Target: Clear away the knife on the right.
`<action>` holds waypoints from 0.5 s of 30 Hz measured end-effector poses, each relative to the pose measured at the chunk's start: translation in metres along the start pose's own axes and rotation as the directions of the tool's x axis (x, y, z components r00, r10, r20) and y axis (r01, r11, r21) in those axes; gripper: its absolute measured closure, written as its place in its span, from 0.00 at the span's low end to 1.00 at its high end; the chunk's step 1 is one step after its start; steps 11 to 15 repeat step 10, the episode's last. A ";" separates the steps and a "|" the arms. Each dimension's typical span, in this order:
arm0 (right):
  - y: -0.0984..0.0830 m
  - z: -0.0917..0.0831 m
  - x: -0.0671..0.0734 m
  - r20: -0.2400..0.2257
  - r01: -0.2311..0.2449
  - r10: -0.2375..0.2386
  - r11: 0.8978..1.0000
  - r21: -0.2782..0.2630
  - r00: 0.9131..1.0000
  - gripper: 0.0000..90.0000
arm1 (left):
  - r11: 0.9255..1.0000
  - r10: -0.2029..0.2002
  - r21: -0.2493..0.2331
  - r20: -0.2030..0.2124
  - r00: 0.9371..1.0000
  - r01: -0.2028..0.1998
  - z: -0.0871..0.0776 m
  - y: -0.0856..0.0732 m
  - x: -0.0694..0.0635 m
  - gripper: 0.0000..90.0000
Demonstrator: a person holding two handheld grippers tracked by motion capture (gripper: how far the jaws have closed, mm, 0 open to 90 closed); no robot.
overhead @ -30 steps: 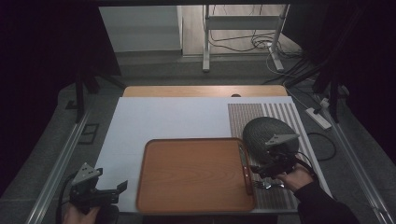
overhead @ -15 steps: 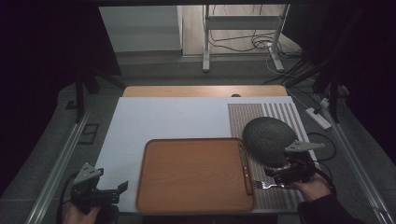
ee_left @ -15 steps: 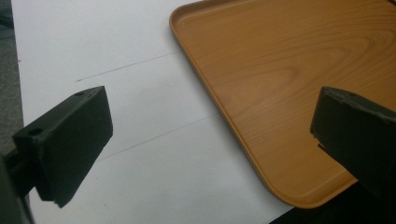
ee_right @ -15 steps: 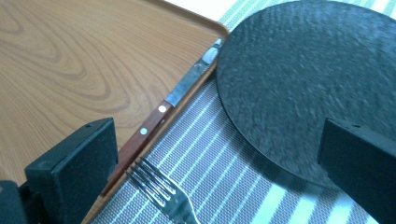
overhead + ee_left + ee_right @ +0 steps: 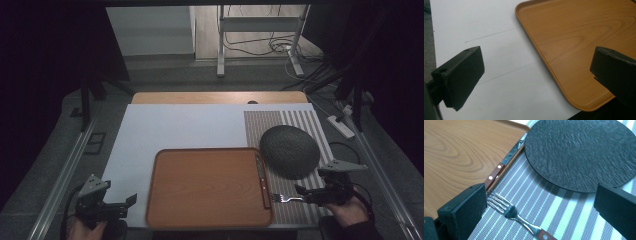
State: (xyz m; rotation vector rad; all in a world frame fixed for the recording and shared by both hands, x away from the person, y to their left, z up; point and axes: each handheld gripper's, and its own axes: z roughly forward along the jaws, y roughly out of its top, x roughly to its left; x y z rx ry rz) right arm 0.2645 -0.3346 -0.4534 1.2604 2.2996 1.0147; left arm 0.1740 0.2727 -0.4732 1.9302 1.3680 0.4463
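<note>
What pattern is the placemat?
Grey with white stripes, clearest in the right gripper view.

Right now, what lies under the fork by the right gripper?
The fork lies on the striped placemat, tines toward the wooden tray, beside the knife. The handle's end is out of frame below.

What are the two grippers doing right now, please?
Left gripper: open, holding nothing, beside the tray.
Right gripper: open, holding nothing, jaws either side of the fork.
</note>
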 end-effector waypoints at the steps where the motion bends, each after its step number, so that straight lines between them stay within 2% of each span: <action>1: -0.002 -0.001 -0.001 0.004 -0.003 0.003 1.000 0.000 1.000 0.00 | 1.000 0.000 0.000 0.000 1.000 0.000 0.000 0.000 0.000 0.00; 7: -0.005 -0.005 -0.004 0.017 -0.029 0.029 1.000 0.000 0.999 0.00 | 1.000 -0.001 0.002 0.000 1.000 0.001 0.000 0.000 0.000 0.00; 15: -0.006 -0.005 -0.004 0.020 -0.028 0.028 1.000 0.005 0.999 0.00 | 1.000 -0.003 0.000 0.002 1.000 0.003 0.000 0.001 0.000 0.00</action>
